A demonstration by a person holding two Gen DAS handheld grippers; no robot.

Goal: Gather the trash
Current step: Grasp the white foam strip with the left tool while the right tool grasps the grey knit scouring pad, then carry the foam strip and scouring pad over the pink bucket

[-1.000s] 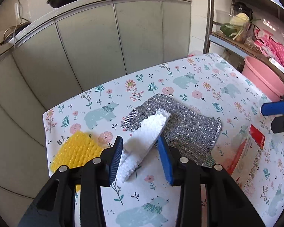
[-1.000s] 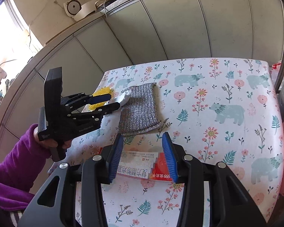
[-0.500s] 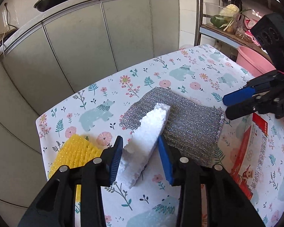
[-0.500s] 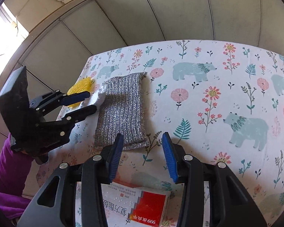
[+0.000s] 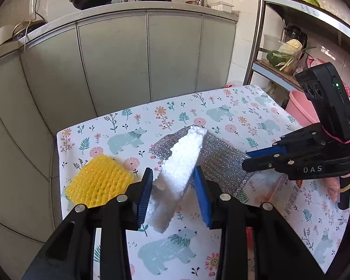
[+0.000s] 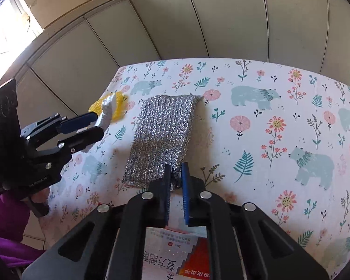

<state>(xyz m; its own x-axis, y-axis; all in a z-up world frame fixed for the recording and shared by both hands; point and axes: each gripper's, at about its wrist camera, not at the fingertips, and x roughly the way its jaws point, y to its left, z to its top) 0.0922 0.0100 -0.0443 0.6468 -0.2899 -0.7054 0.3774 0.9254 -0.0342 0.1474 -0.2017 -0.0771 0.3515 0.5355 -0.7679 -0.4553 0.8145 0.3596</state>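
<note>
A white foam piece (image 5: 182,163) hangs tilted above the floral table (image 5: 128,121), held off the surface in my left gripper (image 5: 172,170), whose jaws are closing on it. The right wrist view shows that foam piece (image 6: 106,114) in the left gripper (image 6: 99,124) too. A silver scouring cloth (image 6: 163,130) lies flat mid-table. My right gripper (image 6: 176,166) is shut on its near edge. A yellow foam net (image 5: 99,184) lies at the table's left corner. A red and white medicine box (image 6: 175,252) lies under the right gripper.
Grey cabinet doors (image 5: 116,65) stand beyond the table's far edge. A metal shelf rack (image 5: 256,35) and a pink bucket (image 5: 301,107) are at the right. A purple sleeve (image 6: 4,219) is behind the left gripper.
My left gripper has lifted the foam piece off the cloth. My right gripper moved forward from over the box to the cloth's near edge and shut on it.
</note>
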